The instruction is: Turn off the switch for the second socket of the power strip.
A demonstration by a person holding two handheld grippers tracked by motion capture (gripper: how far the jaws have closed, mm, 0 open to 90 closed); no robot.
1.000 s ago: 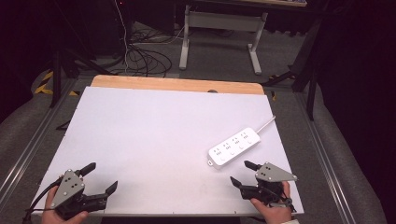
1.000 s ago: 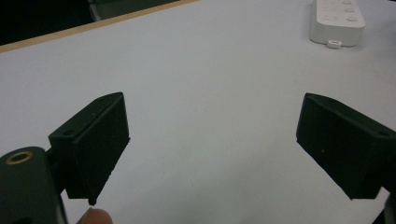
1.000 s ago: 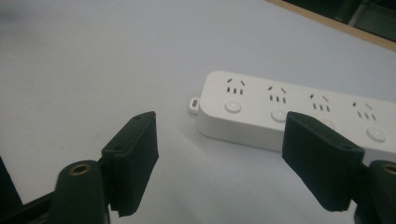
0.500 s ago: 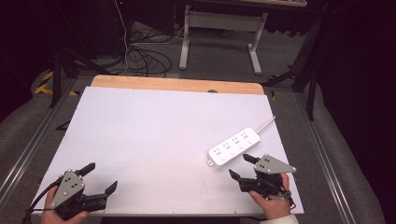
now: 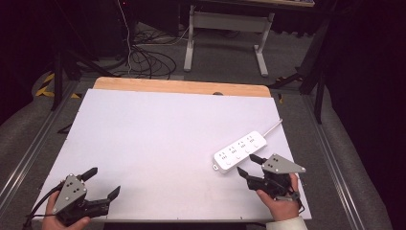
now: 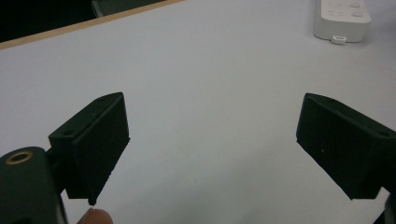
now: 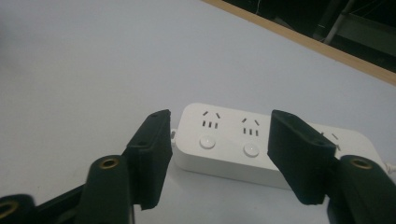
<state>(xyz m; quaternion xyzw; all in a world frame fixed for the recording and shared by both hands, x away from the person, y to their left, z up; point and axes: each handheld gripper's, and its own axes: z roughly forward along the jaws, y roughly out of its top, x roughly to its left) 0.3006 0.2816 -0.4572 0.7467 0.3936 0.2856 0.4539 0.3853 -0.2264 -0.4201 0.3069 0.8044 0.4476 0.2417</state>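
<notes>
Lining up on the white power strip (image 5: 241, 148), the right gripper (image 5: 249, 165) sits just short of its near end by the worktop's right edge, and its jaws have just been closing in, though they're apart with nothing pinched yet, probably narrowing to fit the strip's width. Over at the near left corner the left gripper (image 5: 102, 182) hangs wide open and empty above the bare worktop (image 5: 158, 129), looks parked out of the way.
</notes>
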